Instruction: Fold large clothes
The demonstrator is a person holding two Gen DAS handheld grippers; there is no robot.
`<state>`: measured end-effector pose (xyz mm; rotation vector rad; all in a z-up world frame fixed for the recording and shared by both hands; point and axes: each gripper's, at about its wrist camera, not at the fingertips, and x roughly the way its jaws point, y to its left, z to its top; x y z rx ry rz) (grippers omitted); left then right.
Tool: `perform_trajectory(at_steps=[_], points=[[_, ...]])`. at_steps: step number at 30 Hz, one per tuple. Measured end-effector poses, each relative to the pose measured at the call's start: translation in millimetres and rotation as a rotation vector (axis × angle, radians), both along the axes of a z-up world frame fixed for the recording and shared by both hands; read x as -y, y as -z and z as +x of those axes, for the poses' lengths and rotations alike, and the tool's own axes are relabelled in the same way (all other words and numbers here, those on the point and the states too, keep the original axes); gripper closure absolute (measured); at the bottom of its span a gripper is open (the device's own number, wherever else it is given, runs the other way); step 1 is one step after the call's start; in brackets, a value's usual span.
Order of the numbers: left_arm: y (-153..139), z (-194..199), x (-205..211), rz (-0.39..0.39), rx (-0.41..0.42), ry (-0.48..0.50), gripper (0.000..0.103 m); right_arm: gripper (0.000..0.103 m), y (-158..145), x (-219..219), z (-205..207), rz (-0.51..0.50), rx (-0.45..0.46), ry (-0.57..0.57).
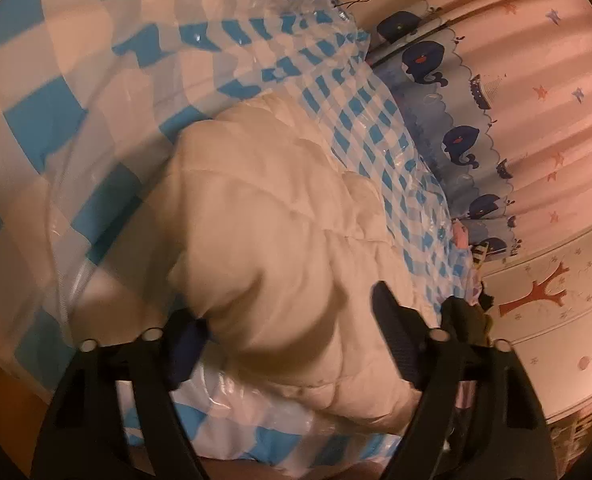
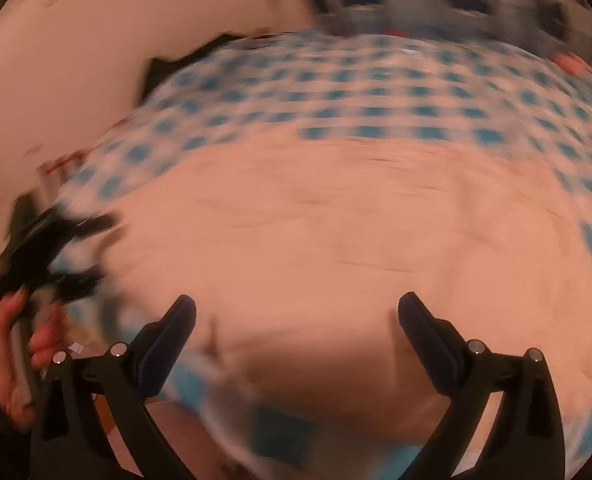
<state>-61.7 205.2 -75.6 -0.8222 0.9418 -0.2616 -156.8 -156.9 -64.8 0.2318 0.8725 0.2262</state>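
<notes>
— Where is the white padded jacket (image 1: 280,240) found?

— It is spread on the blue-checked plastic sheet (image 1: 56,92), beside the whale-print curtain (image 1: 455,140).

— How is the left gripper (image 1: 292,320) set?

— A bulge of jacket is bracketed between its parted jaws; a firm clamp cannot be confirmed.

— And the right gripper (image 2: 296,316)?

— Its jaws are spread wide above the blurred jacket, nothing held.

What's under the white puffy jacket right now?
The white puffy jacket lies on a blue-and-white checked sheet with clear plastic film over it. The sheet shows all around the jacket; whatever lies directly beneath the jacket is covered.
</notes>
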Motion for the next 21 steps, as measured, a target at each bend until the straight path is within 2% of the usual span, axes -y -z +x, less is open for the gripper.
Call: perform_trajectory(at_steps=[1,2,3,5,8,11,14,18,21], points=[[0,0,-2,0.006,0.007,0.0,0.037,0.006,16,14,9,-0.03,-0.093,0.049],[1,1,-1,0.012,0.009,0.008,0.038,0.006,32,22,16,-0.027,-0.178,0.043],[2,2,-3,0.012,0.001,0.016,0.038,0.007,35,27,15,-0.007,-0.179,0.035],[8,3,-9,0.016,-0.029,0.023,0.038,0.007,19,25,8,-0.026,-0.12,0.056],[23,10,-14,0.015,-0.095,0.02,0.03,0.007,-12,11,18,-0.005,-0.014,0.031],[31,10,-18,0.015,-0.1,0.007,0.028,0.007,-36,-17,61,-0.032,0.02,-0.003],[32,13,-18,0.038,-0.094,-0.002,0.023,0.007,-39,-43,115,-0.073,0.017,-0.02],[34,22,-20,0.049,-0.093,-0.016,0.019,0.007,-13,-63,189,-0.089,-0.054,0.009],[37,30,-21,0.048,-0.092,-0.025,0.017,0.006,42,-74,225,-0.166,-0.186,0.03]])
